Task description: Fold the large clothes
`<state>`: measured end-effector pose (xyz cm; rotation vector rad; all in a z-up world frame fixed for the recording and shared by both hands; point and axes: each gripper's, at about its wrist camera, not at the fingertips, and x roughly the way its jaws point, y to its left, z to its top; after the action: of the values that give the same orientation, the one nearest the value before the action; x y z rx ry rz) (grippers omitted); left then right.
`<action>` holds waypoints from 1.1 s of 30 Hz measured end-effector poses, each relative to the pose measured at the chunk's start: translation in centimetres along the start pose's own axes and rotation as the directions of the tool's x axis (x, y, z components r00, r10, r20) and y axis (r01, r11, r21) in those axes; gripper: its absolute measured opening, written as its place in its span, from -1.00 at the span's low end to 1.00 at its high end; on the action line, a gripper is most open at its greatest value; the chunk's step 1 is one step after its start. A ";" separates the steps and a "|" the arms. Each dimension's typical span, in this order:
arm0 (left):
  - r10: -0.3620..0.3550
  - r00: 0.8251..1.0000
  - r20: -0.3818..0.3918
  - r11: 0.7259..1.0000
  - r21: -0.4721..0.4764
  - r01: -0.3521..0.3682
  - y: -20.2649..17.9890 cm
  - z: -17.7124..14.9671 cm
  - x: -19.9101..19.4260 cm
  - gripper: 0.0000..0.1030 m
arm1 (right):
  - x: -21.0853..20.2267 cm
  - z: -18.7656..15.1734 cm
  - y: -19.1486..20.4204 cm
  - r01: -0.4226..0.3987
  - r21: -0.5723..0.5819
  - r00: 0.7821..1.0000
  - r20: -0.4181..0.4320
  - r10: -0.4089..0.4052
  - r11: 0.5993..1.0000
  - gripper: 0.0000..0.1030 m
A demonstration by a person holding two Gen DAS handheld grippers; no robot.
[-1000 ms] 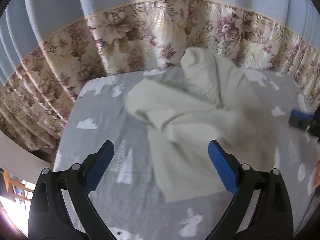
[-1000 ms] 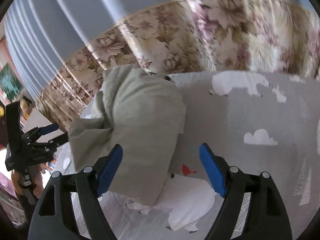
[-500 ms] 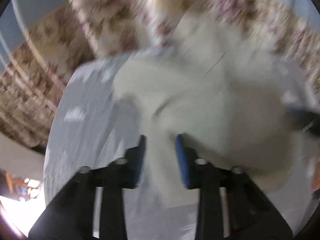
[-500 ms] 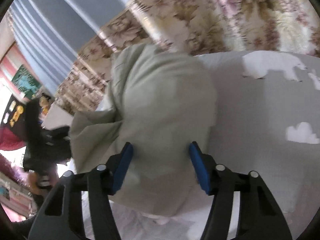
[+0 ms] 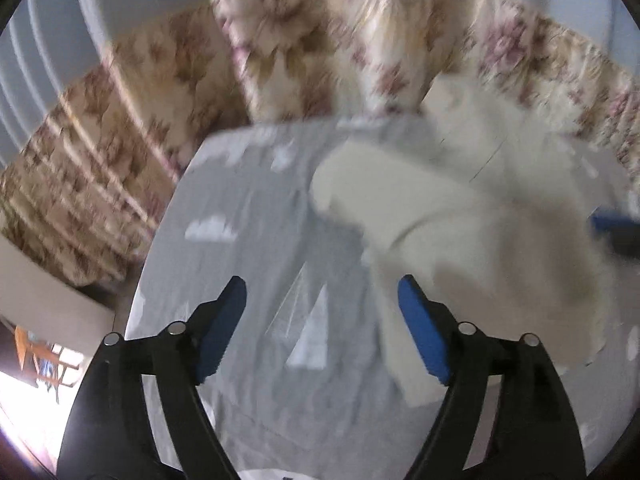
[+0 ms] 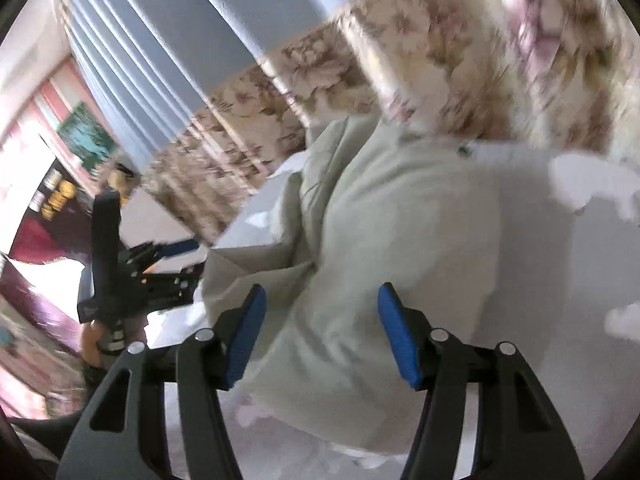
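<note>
**Cream garment still bunched, both grippers empty**

While the cream garment [image 5: 460,232] lies in a rumpled heap on the grey printed bed sheet [image 5: 248,248], the left gripper [image 5: 320,320] hangs with jaws spread over bare sheet beside it. The right gripper [image 6: 320,336] straddles a fold, jaws apart. Pinching several layers at once could deepen the tangle. Half a second ago the left jaws were nearly closed on cloth; they have since let go.

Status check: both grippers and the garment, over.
Left gripper open, over bare sheet, garment beside it. Right gripper open, fingers astride the garment, not clamped. Garment bunched, unfolded. Nothing in the way.
</note>
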<state>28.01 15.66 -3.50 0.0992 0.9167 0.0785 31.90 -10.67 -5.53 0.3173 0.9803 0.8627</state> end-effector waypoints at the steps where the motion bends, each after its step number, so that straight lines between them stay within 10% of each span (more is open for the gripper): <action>1: -0.008 1.000 0.009 1.000 0.003 0.008 -0.3 0.5 -0.3 0.56 | 1.2 -0.3 0.0 -0.014 0.003 1.000 -0.028 0.014 1.000 0.11; 11: -0.057 0.998 -0.029 0.997 0.053 0.058 -4.1 4.8 2.4 0.61 | -3.0 -3.0 2.5 0.162 -0.121 0.986 0.057 -0.156 0.979 0.11; 18: -0.097 0.991 -0.088 0.991 0.079 0.104 -8.0 5.9 6.8 0.61 | -5.2 -2.7 -2.3 0.310 0.007 0.947 0.090 -0.309 0.951 0.13; 20: -0.134 0.986 -0.098 0.986 0.086 0.142 -8.4 5.6 8.0 0.29 | -4.4 -2.7 -2.6 0.312 0.010 0.946 0.087 -0.311 0.950 0.13; 22: -0.248 0.961 -0.120 0.965 0.061 0.256 -8.2 5.3 8.4 -0.78 | -3.5 -2.4 -2.3 0.301 0.007 0.950 0.083 -0.300 0.954 0.13; 27: -0.251 0.968 -0.003 0.963 0.097 0.251 -5.7 4.1 4.7 -0.93 | -2.0 -1.2 -0.2 0.317 -0.073 0.943 0.130 -0.306 0.946 0.12; 33: -0.179 0.982 -0.063 0.974 0.131 0.186 -2.6 -0.4 5.2 -0.92 | 1.2 -1.4 1.2 0.345 -0.133 0.938 0.052 -0.342 0.929 0.12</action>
<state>30.94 13.68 -8.17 0.1400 0.9775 -0.1538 30.48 -9.20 -6.26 0.0324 0.9100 0.6001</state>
